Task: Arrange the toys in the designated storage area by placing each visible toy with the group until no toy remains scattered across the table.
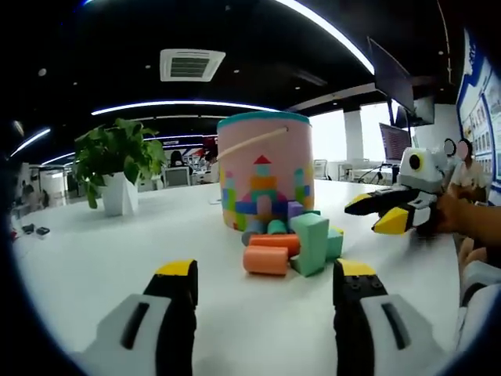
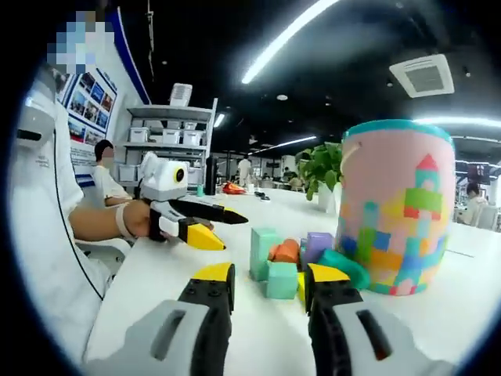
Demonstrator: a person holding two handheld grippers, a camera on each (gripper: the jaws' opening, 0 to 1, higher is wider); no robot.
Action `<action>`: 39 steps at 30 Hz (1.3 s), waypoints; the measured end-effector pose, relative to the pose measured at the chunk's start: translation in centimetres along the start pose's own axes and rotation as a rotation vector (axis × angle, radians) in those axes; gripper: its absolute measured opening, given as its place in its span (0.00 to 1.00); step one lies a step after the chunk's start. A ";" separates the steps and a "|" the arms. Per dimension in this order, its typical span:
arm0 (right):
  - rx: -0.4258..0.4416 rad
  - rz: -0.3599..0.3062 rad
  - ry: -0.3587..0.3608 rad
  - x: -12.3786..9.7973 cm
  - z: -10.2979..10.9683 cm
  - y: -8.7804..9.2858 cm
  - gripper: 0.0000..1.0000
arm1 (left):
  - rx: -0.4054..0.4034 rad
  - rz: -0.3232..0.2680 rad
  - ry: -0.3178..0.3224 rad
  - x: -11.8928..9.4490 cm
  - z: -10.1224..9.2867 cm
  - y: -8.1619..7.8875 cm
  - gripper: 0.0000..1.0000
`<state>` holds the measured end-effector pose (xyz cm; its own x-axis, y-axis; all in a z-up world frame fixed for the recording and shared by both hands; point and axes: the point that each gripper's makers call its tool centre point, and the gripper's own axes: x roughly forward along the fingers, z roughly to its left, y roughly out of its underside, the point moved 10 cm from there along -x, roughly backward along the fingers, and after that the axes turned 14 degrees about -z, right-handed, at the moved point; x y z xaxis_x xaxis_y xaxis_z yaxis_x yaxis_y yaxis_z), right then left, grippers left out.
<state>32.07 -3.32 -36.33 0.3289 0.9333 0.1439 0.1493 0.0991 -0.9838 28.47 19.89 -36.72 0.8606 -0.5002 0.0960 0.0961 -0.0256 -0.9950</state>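
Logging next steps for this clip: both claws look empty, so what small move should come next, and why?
Probably ease the left claw forward toward the orange cylinder, the nearest block. Both claws are open and empty. The blocks sit clustered on the white table beside the pink bucket, and the right claw hovers just short of them from the other side.

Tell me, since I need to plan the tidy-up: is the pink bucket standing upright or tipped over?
Upright. The pink bucket stands on its base on the white table, teal rim on top, blocks piled at its foot.
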 end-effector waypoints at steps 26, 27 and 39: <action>-0.037 -0.034 -0.047 6.3 -3.0 1.1 0.33 | 0.031 -0.004 -0.002 0.5 0.8 0.0 0.70; -0.044 -0.030 -0.045 6.3 -3.1 1.1 0.33 | 0.030 -0.003 -0.001 0.5 0.8 0.0 0.70; -0.060 -0.009 -0.058 6.0 -2.5 1.2 0.34 | 0.027 -0.005 0.002 0.5 0.7 -0.1 0.70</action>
<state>36.60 1.52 -36.42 0.2732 0.9511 0.1441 0.2082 0.0878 -0.9741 29.27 20.23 -36.53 0.8592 -0.5016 0.1007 0.1140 -0.0043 -0.9935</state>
